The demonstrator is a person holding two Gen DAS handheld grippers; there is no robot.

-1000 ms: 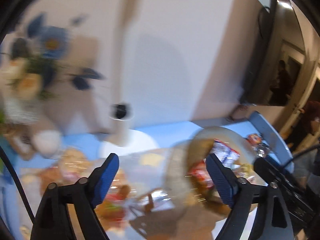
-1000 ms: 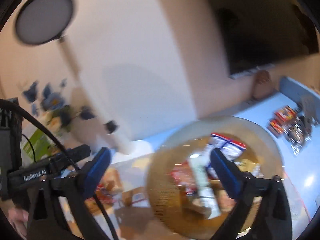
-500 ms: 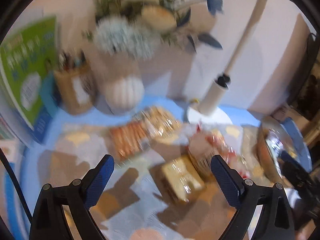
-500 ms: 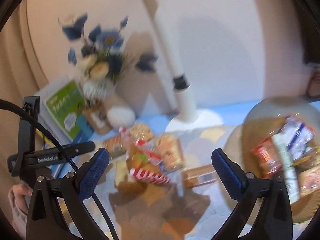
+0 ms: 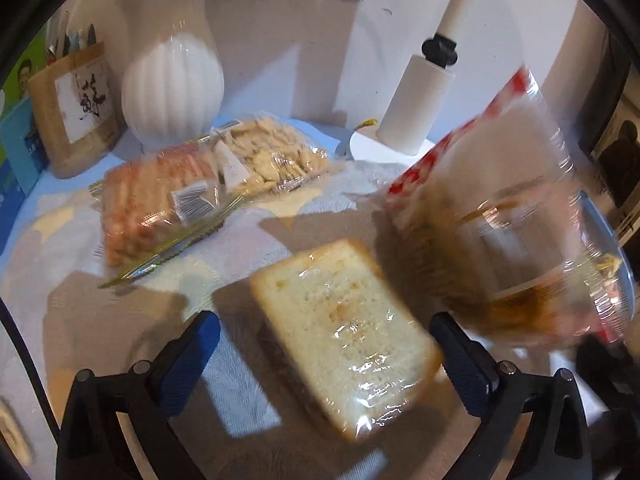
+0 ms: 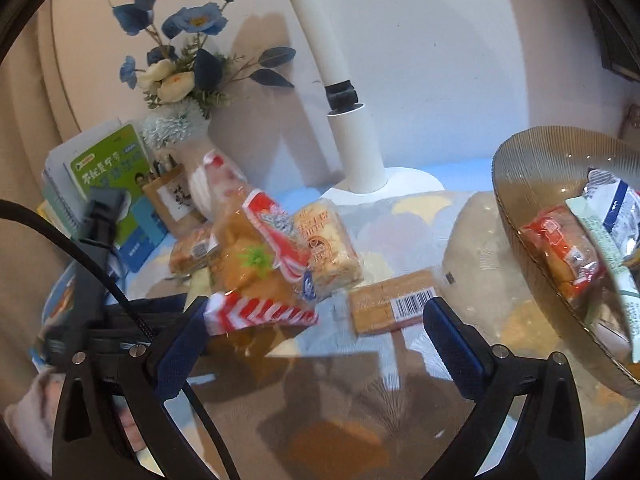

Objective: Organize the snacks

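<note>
A wrapped pale cake slice [image 5: 344,340] lies on the cloth between the fingers of my left gripper [image 5: 326,356]. Its jaws are opening and the pads stand clear of the wrap. A red-and-white snack bag [image 5: 480,220] looms blurred just to the right. My right gripper [image 6: 316,348] is open with nothing gripped. The same red-and-white bag [image 6: 256,264] stands by its left fingertip. Ahead of it lie a barcode-labelled cake bar [image 6: 392,300] and a bread pack [image 6: 328,248]. An amber glass bowl [image 6: 532,184] at the right holds several snack packets.
Two clear bags of crackers [image 5: 160,200] [image 5: 272,152] lie at the back left. Behind them stand a white ribbed vase [image 5: 172,88], a wooden pen holder [image 5: 72,108] and a white lamp pole [image 5: 416,104]. Books [image 6: 108,176] lean at the left; the left gripper's body [image 6: 92,272] is beside them.
Both views have dropped from the wall toward the table. The left gripper has closed in over the wrapped cake slice and its jaws stand wider. The bowl has slid to the right gripper's right.
</note>
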